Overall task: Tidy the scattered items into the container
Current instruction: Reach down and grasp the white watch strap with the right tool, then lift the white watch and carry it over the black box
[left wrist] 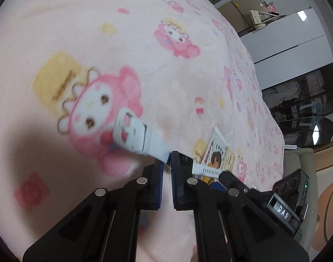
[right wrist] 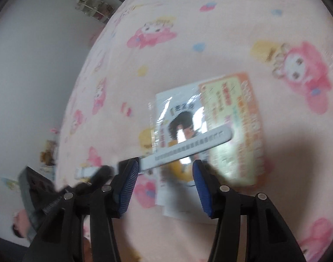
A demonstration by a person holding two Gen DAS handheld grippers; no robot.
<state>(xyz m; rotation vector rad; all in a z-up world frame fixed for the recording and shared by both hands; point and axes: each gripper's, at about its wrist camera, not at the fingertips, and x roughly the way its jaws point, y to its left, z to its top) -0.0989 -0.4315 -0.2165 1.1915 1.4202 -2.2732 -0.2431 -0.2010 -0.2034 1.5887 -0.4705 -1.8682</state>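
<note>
A pale blue watch lies across my left gripper (left wrist: 167, 160), which is shut on its band. The buckle end (left wrist: 131, 131) sticks out to the left and the perforated strap end (left wrist: 206, 170) to the right. In the right wrist view that perforated strap (right wrist: 188, 145) reaches from the blurred left gripper (right wrist: 101, 173) across the space ahead of my right gripper (right wrist: 165, 174). The right gripper is open, its blue pads (right wrist: 128, 181) wide apart and touching nothing. Under it a plastic-wrapped booklet (right wrist: 229, 118) with a cartoon figure lies flat on the blanket. No container is in view.
Everything rests on a pink cartoon-print blanket (left wrist: 127, 43) covering a bed. The bed's edge runs down the right of the left wrist view, with a white wardrobe (left wrist: 282, 37), a dark glass cabinet (left wrist: 308, 93) and an oval mirror (left wrist: 319, 131) beyond. A plain wall (right wrist: 35, 76) lies past the bed's left edge.
</note>
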